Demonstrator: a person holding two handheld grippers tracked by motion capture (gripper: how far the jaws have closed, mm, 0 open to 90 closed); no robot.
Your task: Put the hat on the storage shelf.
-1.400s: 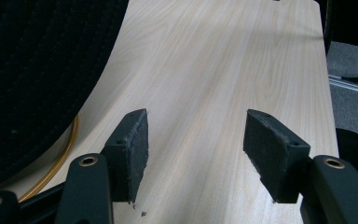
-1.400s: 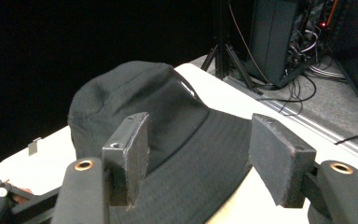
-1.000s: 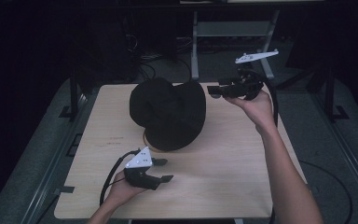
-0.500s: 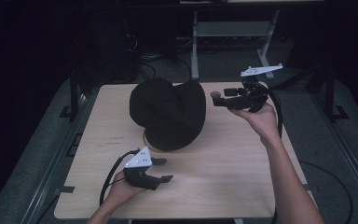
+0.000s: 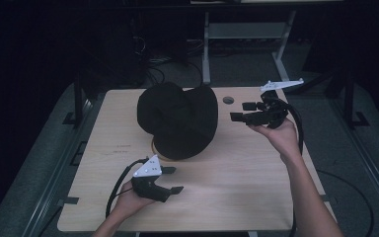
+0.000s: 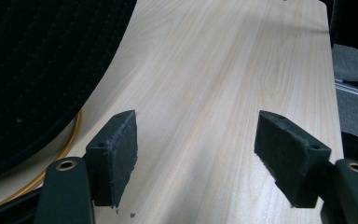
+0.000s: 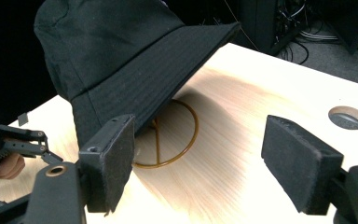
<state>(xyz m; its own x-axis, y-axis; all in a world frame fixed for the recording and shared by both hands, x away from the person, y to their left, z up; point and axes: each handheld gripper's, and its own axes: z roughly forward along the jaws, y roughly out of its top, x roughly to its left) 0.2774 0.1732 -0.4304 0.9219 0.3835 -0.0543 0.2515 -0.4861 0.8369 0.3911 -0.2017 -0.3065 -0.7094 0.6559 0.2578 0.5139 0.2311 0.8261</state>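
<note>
Resting on the far half of the worktop (image 5: 256, 197), nearer its left edge than its right, a black bucket hat (image 5: 180, 118) sits propped on a thin brass-coloured wire stand (image 7: 175, 135). In the right gripper view the stand's ring lies flat on the wood with an upright rising under the crown, and the hat's stitched brim tilts up toward the far edge. A round grommet hole (image 5: 228, 100) is set into the worktop just beside the hat, close to the far edge.

The left gripper (image 5: 173, 179) lies low near the near edge, in front of the hat and a little apart from it, held in the person's left hand (image 5: 128, 200). Its jaws have just been opening and now stand spread wide with only bare wood between the pads (image 6: 116, 149); the hat's brim and a curve of the stand's ring run past the left side of that view, touching neither pad.

The right gripper (image 5: 244, 111) is held above the worktop near the far right corner by the right hand (image 5: 279, 136), jaws pointing toward the hat's right side. Its jaws have also just been opening and are spread apart, gripping nothing; the brim's edge shows just behind one pad (image 7: 114, 158), though contact cannot be told.
</note>
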